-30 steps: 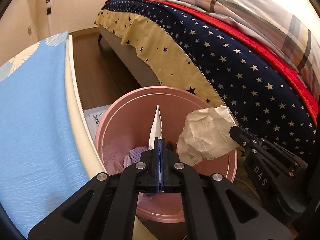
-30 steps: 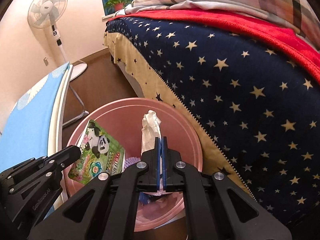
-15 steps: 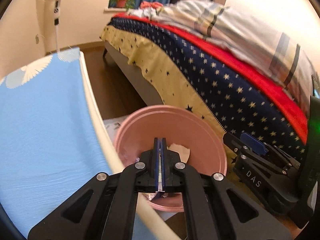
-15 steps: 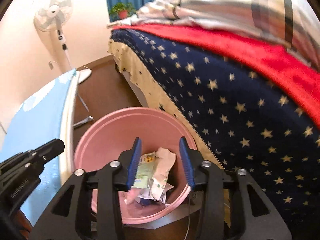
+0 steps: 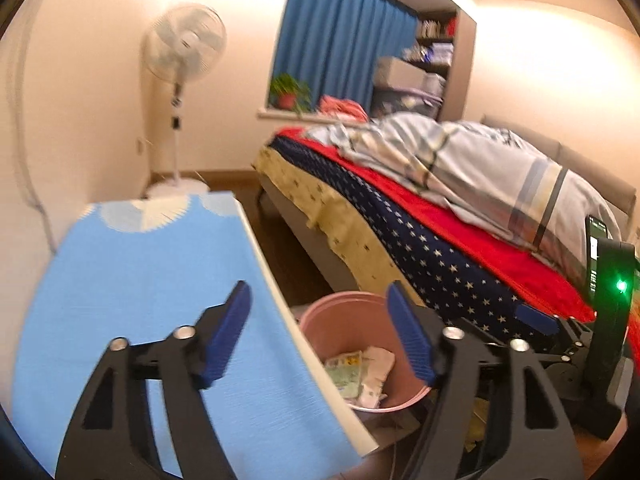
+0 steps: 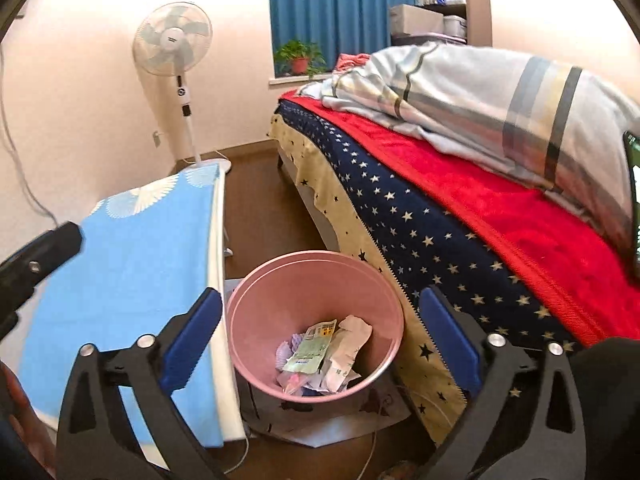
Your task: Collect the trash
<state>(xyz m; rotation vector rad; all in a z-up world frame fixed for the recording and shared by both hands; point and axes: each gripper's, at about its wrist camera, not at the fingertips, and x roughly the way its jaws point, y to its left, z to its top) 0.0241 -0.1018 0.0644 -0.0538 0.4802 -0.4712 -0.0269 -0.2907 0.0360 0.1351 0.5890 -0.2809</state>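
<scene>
Right wrist: green wrapper [image 6: 313, 347] lies lengthwise, tilted, in pink bin [image 6: 256, 344]

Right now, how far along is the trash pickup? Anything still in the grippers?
Done: a green wrapper and crumpled paper lie in the pink bin. In hand: nothing; the left gripper and right gripper are both opening with nothing between their jaws. Left: no loose trash shows on the blue board or bed.

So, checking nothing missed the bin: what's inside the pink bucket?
The pink bucket holds a green wrapper, crumpled white paper and purple scraps; anything beneath them is hidden.
</scene>
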